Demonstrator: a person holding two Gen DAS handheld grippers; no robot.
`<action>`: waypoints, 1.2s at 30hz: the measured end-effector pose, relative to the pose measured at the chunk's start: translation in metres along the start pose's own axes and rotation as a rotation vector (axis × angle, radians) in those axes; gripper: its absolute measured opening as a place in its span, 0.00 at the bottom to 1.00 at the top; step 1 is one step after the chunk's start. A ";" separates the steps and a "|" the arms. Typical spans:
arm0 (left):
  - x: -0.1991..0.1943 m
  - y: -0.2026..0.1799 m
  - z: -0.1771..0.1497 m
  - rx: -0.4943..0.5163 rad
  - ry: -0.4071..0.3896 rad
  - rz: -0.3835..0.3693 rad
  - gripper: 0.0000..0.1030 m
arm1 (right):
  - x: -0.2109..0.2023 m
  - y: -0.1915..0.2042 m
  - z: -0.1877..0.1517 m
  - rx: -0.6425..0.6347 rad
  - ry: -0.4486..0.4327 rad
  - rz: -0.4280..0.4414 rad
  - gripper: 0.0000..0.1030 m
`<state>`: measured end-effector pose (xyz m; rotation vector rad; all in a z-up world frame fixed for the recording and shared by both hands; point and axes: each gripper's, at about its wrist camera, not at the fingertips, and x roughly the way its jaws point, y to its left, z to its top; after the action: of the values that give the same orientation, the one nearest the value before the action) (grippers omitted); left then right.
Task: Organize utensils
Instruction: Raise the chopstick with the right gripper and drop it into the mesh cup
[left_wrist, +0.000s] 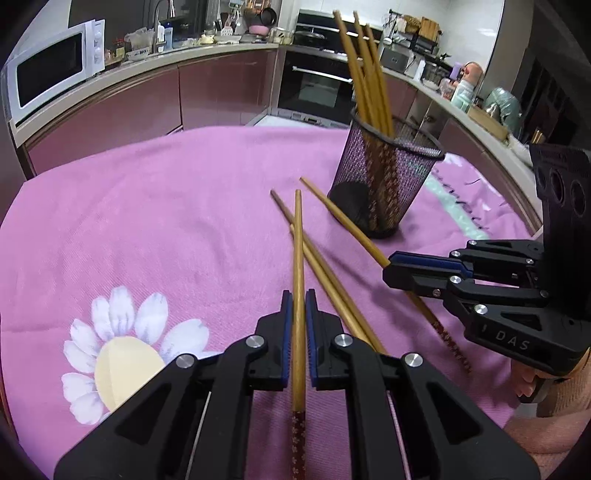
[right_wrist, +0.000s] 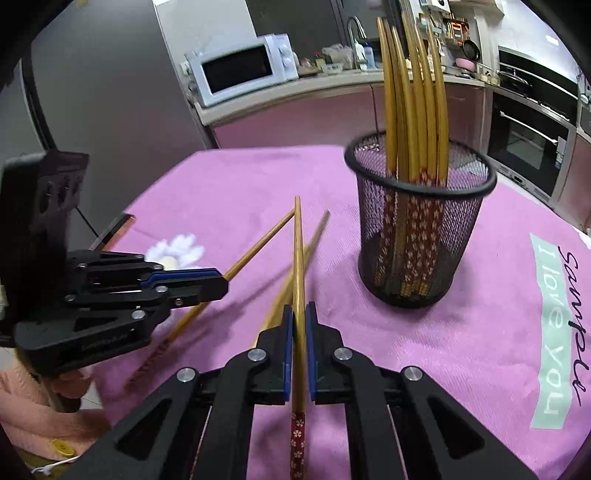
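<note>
My left gripper is shut on a wooden chopstick with a red patterned end, which points away along the fingers. My right gripper is shut on another chopstick the same way. Each gripper also shows in the other's view: the right gripper grips its chopstick from the right, and the left gripper grips its own chopstick from the left. Two loose chopsticks lie crossed on the pink cloth between them. A black mesh cup holds several upright chopsticks.
The pink cloth covers the whole table, with a daisy print and a green label. A white microwave, an oven and cluttered counters stand behind. A person's pink sleeve is behind the left gripper.
</note>
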<state>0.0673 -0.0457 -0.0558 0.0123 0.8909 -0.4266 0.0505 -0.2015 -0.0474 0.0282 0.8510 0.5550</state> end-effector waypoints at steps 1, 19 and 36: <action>-0.005 0.000 0.001 0.000 -0.011 -0.014 0.07 | -0.004 0.000 0.000 0.001 -0.010 0.008 0.05; -0.085 0.001 0.040 -0.011 -0.212 -0.205 0.07 | -0.080 -0.019 0.023 0.007 -0.240 0.014 0.05; -0.123 -0.011 0.106 -0.006 -0.378 -0.224 0.07 | -0.133 -0.028 0.064 -0.042 -0.403 -0.066 0.05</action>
<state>0.0749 -0.0320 0.1057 -0.1703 0.5212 -0.6116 0.0393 -0.2767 0.0823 0.0705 0.4456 0.4830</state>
